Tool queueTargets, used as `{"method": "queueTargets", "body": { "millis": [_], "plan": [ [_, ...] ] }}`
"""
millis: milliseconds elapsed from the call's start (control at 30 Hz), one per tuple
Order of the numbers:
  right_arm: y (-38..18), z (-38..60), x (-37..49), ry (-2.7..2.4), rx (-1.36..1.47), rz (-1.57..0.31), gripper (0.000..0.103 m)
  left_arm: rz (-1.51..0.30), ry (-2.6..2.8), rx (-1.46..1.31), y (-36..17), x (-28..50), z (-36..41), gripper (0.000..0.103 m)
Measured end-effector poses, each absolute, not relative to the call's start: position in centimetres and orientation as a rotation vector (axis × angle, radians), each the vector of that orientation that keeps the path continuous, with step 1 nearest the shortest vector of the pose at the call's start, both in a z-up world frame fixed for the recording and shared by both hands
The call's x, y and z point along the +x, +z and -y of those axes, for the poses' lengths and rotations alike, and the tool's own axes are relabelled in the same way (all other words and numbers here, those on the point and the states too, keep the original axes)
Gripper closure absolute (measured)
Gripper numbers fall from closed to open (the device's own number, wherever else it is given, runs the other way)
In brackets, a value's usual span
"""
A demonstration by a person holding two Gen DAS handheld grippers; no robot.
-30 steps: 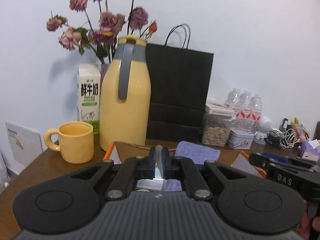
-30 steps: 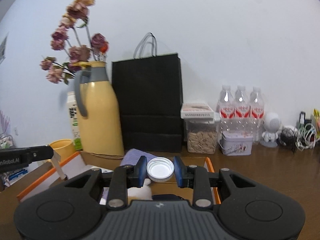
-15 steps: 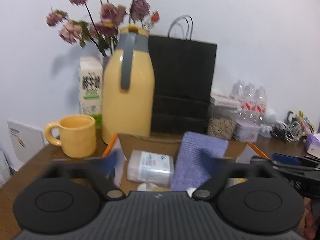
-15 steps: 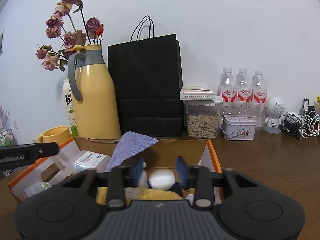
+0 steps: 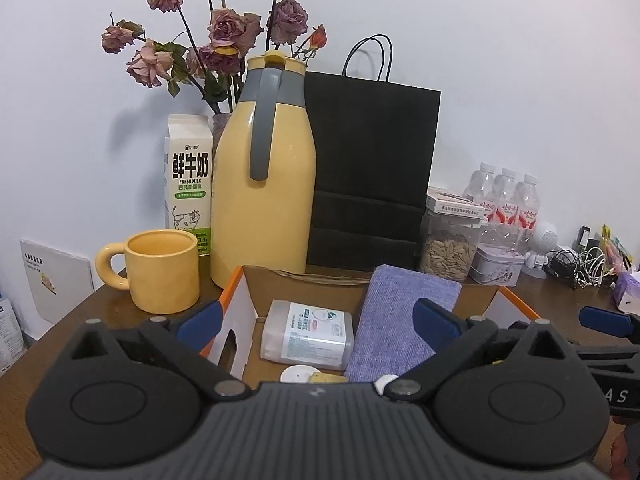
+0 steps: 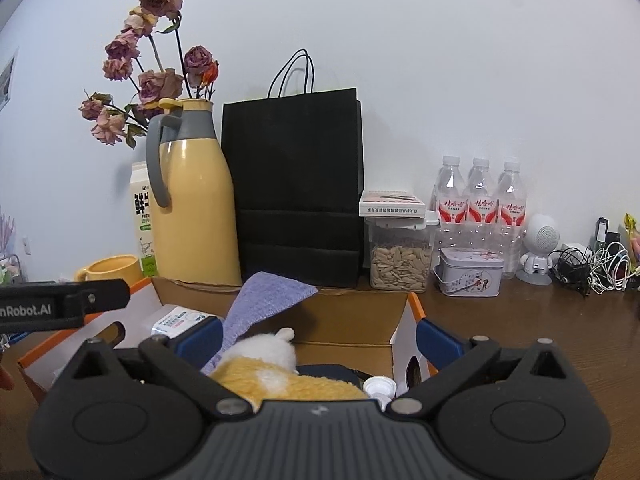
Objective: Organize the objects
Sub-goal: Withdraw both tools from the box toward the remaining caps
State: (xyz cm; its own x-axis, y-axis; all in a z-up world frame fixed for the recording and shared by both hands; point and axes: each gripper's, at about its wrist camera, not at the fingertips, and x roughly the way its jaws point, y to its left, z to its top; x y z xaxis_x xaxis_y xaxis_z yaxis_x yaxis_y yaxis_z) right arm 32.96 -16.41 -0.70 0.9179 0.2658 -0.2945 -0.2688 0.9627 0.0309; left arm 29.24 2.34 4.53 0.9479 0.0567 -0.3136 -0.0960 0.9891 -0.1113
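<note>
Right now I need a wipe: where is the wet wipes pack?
In the left wrist view the wet wipes pack lies inside the cardboard box, left of the purple cloth.

A brown wooden table (image 6: 540, 332) carries an open cardboard box (image 5: 360, 284) at the front. Behind it, along the wall, stand a yellow mug (image 5: 162, 270), a milk carton (image 5: 188, 178), a yellow jug (image 5: 262, 196), a black paper bag (image 5: 370, 168), a jar of seeds (image 6: 400, 258), a small tin (image 6: 470, 272) and three water bottles (image 6: 480, 200). A tangle of cables (image 6: 588, 264) lies at the far right.
</note>
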Motion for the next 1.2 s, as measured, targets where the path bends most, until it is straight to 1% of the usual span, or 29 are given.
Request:
{"method": "queueTargets", "body": {
  "millis": [467, 700, 867, 1033, 1200],
  "plan": [
    [-0.5, 17.3, 29.5, 0.27, -0.032, -0.242, 0.0, -0.27, 0.081, -0.125, 4.0, 26.1, -2.9, 0.0],
    [-1.4, 17.6, 26.8, 0.285, -0.08, -0.259, 0.0, -0.263, 0.053, -0.117, 3.3, 22.8, -3.2, 0.0],
    [-2.4, 17.8, 25.0, 0.297, -0.097, -0.294, 0.0, -0.313, 0.026, -0.097, 2.1, 21.1, -3.3, 0.0],
    [-3.4, 17.7, 23.6, 0.308, -0.126, -0.34, 0.0, -0.401, -0.002, -0.103, 0.6, 20.2, -3.9, 0.0],
    [-4.5, 17.5, 23.4, 0.305, -0.138, -0.42, 0.001, -0.447, 0.021, -0.11, -0.1, 20.0, -4.4, 0.0]
  ]
}}
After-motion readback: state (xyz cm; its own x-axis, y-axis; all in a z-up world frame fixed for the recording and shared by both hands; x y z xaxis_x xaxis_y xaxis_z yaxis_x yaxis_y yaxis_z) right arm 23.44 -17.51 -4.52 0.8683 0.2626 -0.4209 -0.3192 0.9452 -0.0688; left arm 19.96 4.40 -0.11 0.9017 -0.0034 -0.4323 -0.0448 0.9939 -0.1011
